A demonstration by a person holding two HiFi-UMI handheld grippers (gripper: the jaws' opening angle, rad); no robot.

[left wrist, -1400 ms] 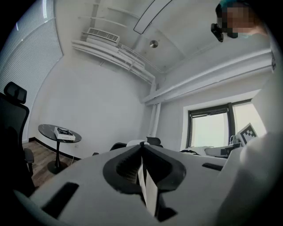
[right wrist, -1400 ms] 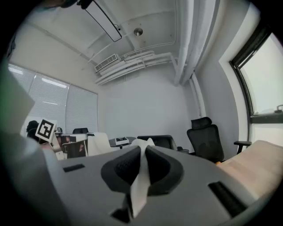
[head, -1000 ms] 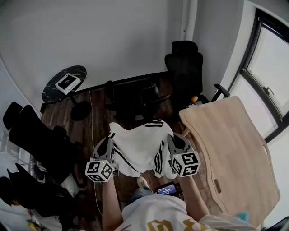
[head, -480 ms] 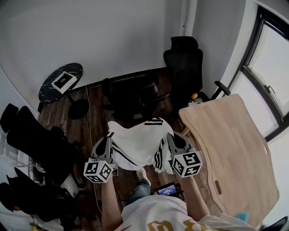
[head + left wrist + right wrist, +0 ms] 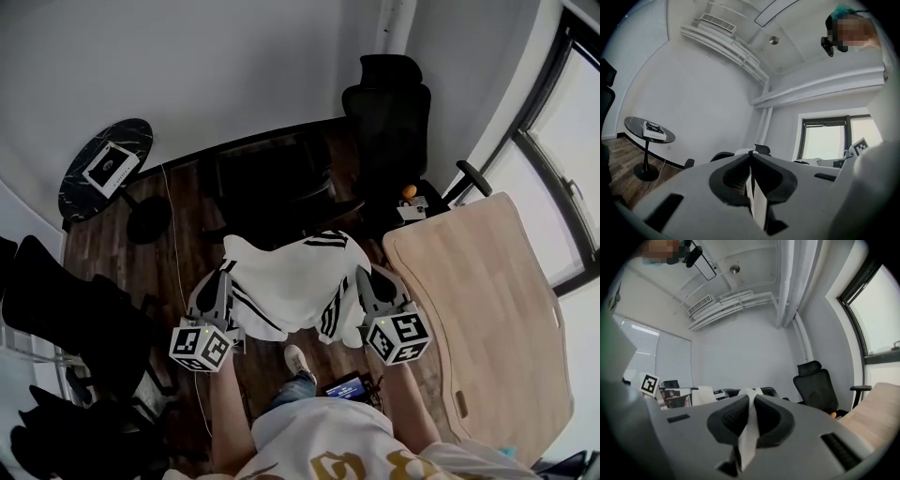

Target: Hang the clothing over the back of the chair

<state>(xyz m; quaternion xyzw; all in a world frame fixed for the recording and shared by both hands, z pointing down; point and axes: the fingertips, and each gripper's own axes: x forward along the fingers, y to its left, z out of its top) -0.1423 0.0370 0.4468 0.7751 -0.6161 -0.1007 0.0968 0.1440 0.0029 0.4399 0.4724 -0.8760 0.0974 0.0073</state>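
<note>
Before a dark chair [image 5: 272,183], left gripper [image 5: 228,277] and right gripper [image 5: 364,279] both clamped on white striped garment [image 5: 291,286], wooden table [image 5: 487,300] at right

**Camera setup: one overhead, two along the jaws**

Head view: mounted on the person's head, facing forward and steeply down. It is wide-angle and takes in the floor, the walls and both tools. The left gripper [image 5: 226,279] sits at picture left and the right gripper [image 5: 366,281] at picture right, both close below the lens.

Left gripper view: rides on that gripper and looks roughly level along its jaws, which fill the lower frame at very close range. The round side table [image 5: 649,131] is far left and the window [image 5: 824,140] is to the right.

Right gripper view: same mounting. The tall black chair [image 5: 816,386] and the wooden table [image 5: 881,404] lie to the right.

Shared: the head view also holds the side table, chair and wooden table. Each gripper view catches the other gripper at its inner edge.
</note>
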